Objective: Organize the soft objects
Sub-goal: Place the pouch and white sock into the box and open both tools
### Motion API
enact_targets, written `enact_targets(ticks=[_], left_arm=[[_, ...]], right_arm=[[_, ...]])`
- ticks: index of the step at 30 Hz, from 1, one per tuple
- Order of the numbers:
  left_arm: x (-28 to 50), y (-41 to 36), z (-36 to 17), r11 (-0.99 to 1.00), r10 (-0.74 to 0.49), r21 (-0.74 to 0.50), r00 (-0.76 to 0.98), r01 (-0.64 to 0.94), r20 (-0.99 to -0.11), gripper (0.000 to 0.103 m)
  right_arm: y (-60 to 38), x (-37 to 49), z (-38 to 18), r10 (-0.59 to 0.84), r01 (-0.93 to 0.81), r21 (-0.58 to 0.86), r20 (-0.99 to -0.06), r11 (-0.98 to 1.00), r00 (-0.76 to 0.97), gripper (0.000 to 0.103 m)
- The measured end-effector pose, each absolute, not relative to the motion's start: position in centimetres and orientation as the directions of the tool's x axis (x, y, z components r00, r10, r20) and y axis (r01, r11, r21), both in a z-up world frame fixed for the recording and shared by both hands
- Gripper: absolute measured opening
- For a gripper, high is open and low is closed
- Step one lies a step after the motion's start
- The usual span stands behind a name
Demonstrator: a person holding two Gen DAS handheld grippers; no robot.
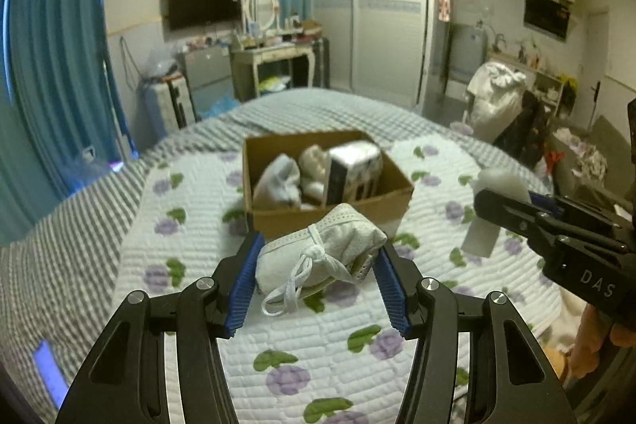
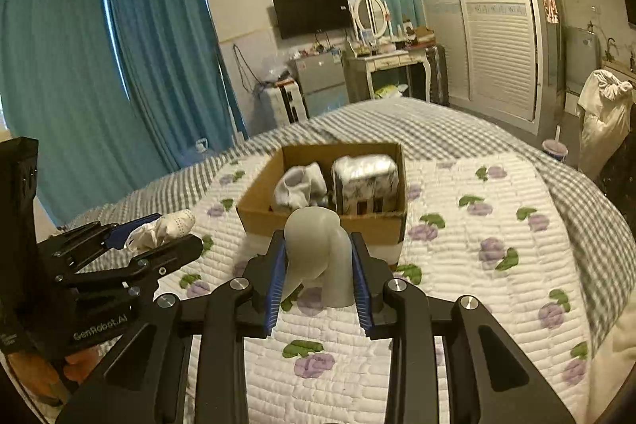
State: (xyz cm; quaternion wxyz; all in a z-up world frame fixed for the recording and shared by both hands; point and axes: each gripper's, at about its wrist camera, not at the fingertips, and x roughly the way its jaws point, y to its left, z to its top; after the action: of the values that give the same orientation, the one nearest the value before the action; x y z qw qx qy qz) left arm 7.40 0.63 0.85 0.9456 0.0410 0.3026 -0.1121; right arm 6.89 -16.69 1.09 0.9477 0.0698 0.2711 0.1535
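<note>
My left gripper (image 1: 318, 257) is shut on a bundle of white face masks (image 1: 322, 249) with dangling ear loops, held above the quilt just in front of a cardboard box (image 1: 330, 215). It also shows in the right wrist view (image 2: 159, 239), holding the masks (image 2: 167, 225). My right gripper (image 2: 318, 257) is shut on a folded grey foam strip (image 2: 318, 245), also in front of the box (image 2: 322, 221); in the left wrist view it (image 1: 501, 201) holds the strip (image 1: 497, 185) at the right. The box holds white socks (image 2: 298, 185) and a wrapped tissue pack (image 2: 365, 181).
The box sits on a white quilt with purple flowers (image 1: 318, 344) over a grey checked bedspread (image 1: 59, 245). Beyond the bed are teal curtains, a dressing table (image 2: 385, 62), a small fridge and a wardrobe. A chair with clothes (image 1: 497, 94) stands at the right.
</note>
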Motion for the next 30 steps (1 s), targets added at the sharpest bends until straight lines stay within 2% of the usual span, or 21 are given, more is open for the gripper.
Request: enact_targets(ticks=[6, 14, 21, 30], left_arm=[[8.4, -0.2, 2.9, 0.974, -0.177, 0.02, 0.813, 0.226, -0.555, 0.054], [13.7, -0.9, 3.3, 0.979, -0.148, 0.042, 0.829, 0.202, -0.539, 0.054], [20.5, -0.2, 0.3, 0.987, -0.107, 0.032, 0.791, 0.158, -0.602, 0.054], [27.6, -0.5, -4.5, 0.988, -0.106, 0.014, 0.729, 0.156, -0.676, 0.054]], right_arm=[[-18.1, 7.5, 4.1, 0.308, -0.259, 0.168, -0.462, 0.951, 0.832, 0.031], [-17.8, 12.6, 6.1, 0.316, -0.279, 0.148, -0.45, 0.949, 0.835, 0.031], [-16.1, 20.3, 4.6, 0.329, -0.291, 0.155, -0.49, 0.944, 0.807, 0.031], [-14.6, 31.6, -0.6, 0.345, -0.296, 0.18, -0.578, 0.938, 0.74, 0.031]])
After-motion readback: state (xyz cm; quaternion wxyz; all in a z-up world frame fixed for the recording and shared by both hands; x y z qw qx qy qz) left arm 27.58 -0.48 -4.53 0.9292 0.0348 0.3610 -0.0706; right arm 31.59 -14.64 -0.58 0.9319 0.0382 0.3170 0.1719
